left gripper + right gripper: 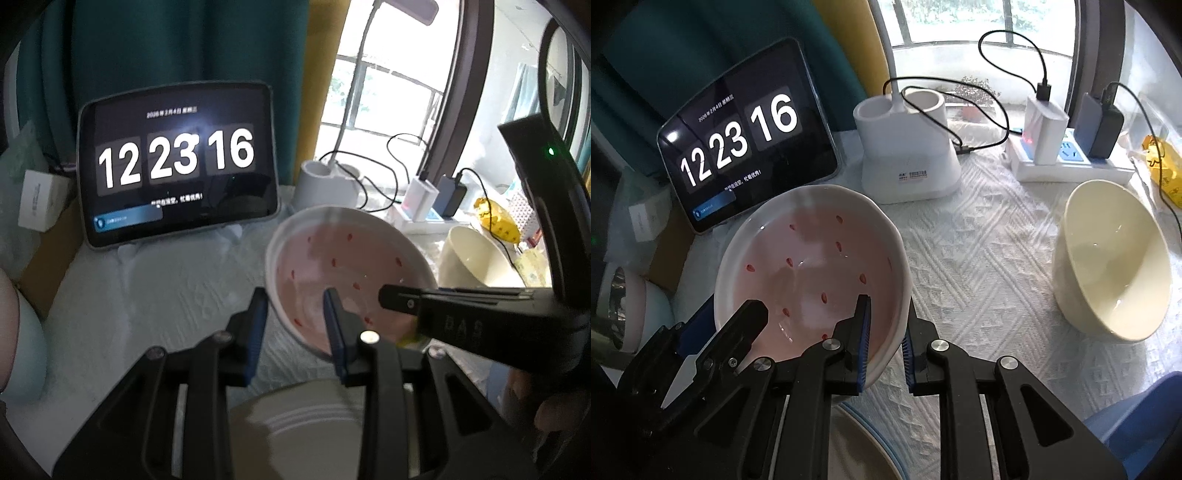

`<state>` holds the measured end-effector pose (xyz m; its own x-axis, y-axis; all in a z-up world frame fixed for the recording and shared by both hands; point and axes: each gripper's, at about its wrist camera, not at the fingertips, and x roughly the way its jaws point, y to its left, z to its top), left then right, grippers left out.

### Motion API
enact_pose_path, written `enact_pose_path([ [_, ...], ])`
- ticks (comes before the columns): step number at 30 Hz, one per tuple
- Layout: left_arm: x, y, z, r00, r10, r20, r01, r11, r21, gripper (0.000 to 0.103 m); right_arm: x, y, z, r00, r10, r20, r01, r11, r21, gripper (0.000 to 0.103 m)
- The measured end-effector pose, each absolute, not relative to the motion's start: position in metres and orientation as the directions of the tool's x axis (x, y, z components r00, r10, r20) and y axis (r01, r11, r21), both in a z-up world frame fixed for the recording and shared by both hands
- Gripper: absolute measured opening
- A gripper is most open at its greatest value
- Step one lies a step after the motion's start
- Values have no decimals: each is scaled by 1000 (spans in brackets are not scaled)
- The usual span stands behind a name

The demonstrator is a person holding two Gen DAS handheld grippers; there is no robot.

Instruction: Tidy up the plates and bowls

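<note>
Though both gripped, pink bowl [812,273] rim-tilted

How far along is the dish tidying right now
Done: nothing clearly stacked yet. In hand: the pink speckled bowl is tilted, its rim clamped by the right claw, with the left claw straddling its opposite rim. Left: that bowl needs setting down, perhaps on the plate below; the cream bowl sits alone on the tablecloth.
</note>
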<state>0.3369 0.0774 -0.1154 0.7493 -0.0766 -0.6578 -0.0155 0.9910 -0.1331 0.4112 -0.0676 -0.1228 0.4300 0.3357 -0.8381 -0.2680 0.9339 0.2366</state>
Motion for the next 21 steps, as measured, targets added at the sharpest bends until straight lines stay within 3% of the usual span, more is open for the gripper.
enact_pose_path([
  [21,309,42,-73,791,-127,-599,37,986,-160,32,383,-102,-74,488,359,-795,-283,927,246,17],
])
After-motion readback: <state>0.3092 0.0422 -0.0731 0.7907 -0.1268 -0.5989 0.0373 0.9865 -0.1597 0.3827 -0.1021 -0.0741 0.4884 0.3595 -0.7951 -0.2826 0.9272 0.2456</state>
